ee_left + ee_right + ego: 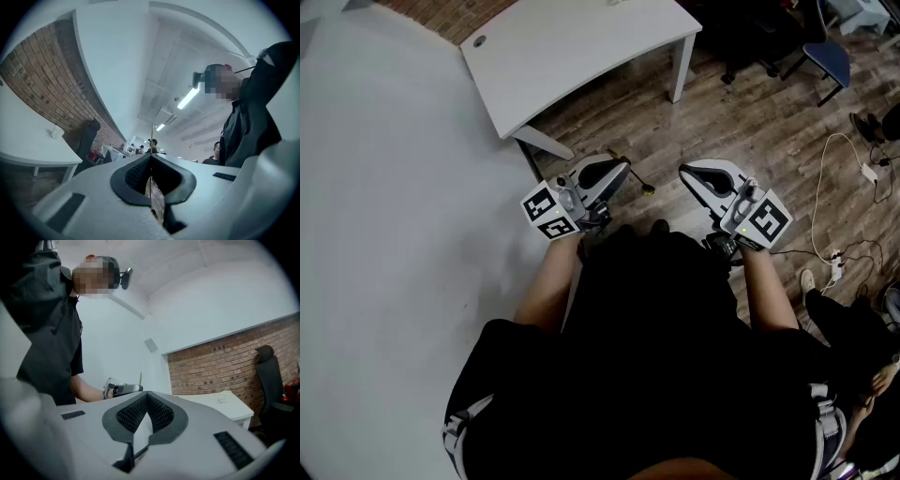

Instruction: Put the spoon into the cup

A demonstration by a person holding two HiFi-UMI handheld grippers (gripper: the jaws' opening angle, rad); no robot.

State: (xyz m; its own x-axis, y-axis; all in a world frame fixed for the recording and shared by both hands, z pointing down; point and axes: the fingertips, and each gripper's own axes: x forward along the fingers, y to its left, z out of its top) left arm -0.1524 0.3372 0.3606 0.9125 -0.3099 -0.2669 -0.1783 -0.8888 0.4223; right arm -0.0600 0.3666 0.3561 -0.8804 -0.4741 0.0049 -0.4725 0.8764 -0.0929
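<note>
Between the jaws of the left gripper (pixel 619 172) sat a thin stem, taken to be the spoon (pixel 647 187). The jaws were clenched on it. In the left gripper view (pixel 151 157) the stem (pixel 152 140) ran straight out from the pad line, so its long axis lay along the jaws and past their tips. The right gripper view showed the same gripper (pixel 123 389) from the side, with the stem (pixel 140 377) standing up out of it. I could not tell which end of the spoon was gripped; the free end looked yellowish in the head view.

Right gripper (pixel 689 173): own view (pixel 147 393) showed the pads meeting at the tips with nothing between them. Closed and empty.

Cup: not confirmed. A small white object (pixel 56 132) stood on the white table (pixel 581 47), also seen from the right gripper (pixel 224 399). It was too small to name, but judged the likely cup.

Both grippers were held over the wooden floor (pixel 750 112), clear of the table.

Relation that mattered: the table lay ahead and to the left in the head view, on the spoon-holding side, so the left hand was the nearer one. Judgement: the spoon needed carrying well across to the object, then tipping so the free end pointed down into its mouth.
</note>
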